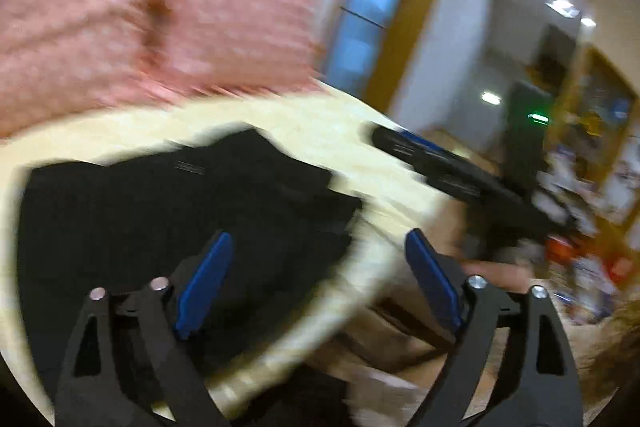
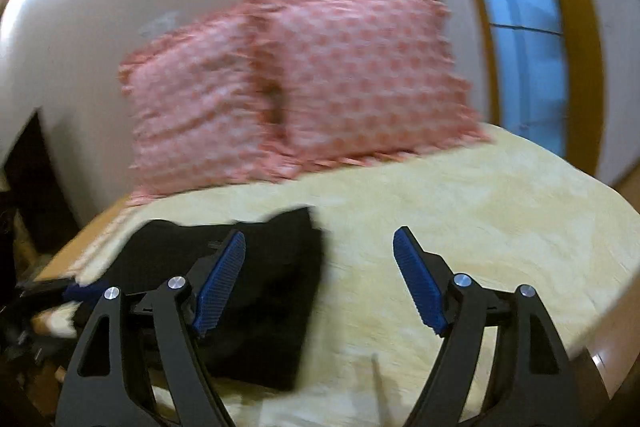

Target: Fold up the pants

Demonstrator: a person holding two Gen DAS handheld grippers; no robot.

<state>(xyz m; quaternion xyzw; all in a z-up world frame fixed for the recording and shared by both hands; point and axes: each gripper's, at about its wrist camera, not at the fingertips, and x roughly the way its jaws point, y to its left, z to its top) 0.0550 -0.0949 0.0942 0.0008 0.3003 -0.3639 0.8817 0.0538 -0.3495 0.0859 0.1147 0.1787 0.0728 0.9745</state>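
Observation:
The black pants (image 1: 168, 219) lie folded into a compact dark bundle on the pale yellow bedspread (image 1: 320, 131). In the right wrist view the pants (image 2: 264, 279) sit at lower left on the bedspread (image 2: 480, 227). My left gripper (image 1: 320, 243) is open and empty, above the pants' right edge near the bed's edge. My right gripper (image 2: 320, 239) is open and empty, just right of the pants. The right gripper also shows in the left wrist view (image 1: 448, 171) beyond the bed. Both views are motion-blurred.
Two pink patterned pillows (image 2: 304, 83) lean against the white wall at the head of the bed; they also show in the left wrist view (image 1: 140, 11). A blue window (image 2: 524, 39) is to the right. A cluttered room (image 1: 580, 187) lies beyond the bed.

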